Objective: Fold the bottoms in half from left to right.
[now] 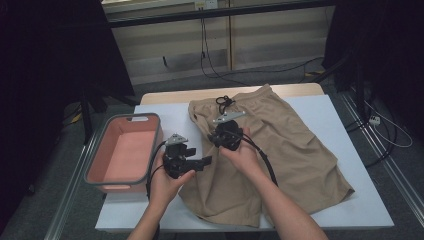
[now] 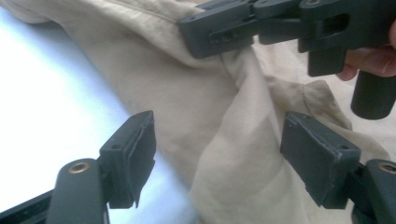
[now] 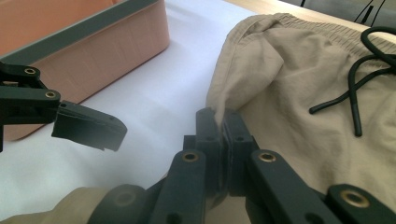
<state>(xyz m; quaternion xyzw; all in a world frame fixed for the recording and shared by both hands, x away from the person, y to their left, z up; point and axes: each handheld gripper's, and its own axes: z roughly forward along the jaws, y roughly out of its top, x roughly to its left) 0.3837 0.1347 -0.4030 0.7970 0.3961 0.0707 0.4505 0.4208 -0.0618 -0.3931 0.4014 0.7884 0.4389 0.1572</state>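
Overhead plus two close claw-mounted views

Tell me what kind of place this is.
Probably a lab or recording workspace, not a home: a white-topped table on a bare floor, loose cables trailing behind it, and dark curtains at the sides.

Left gripper view: shorts (image 2: 219, 116) cut off at the top, right and bottom edges; both jaw arms of the left gripper (image 2: 217, 154) run out at the bottom edge. The right gripper (image 2: 219, 32) runs out at the upper right, its hand (image 2: 373, 58) just a sliver at the right edge.
Right gripper view: orange bin (image 3: 93, 42) cropped at the top and left; drawstring (image 3: 359, 88) leaves the frame at the upper right; foreground hinges blurred.
High view: the shorts' cloth under the hand (image 1: 245, 152) is hidden; forearms cut off at the bottom edge.
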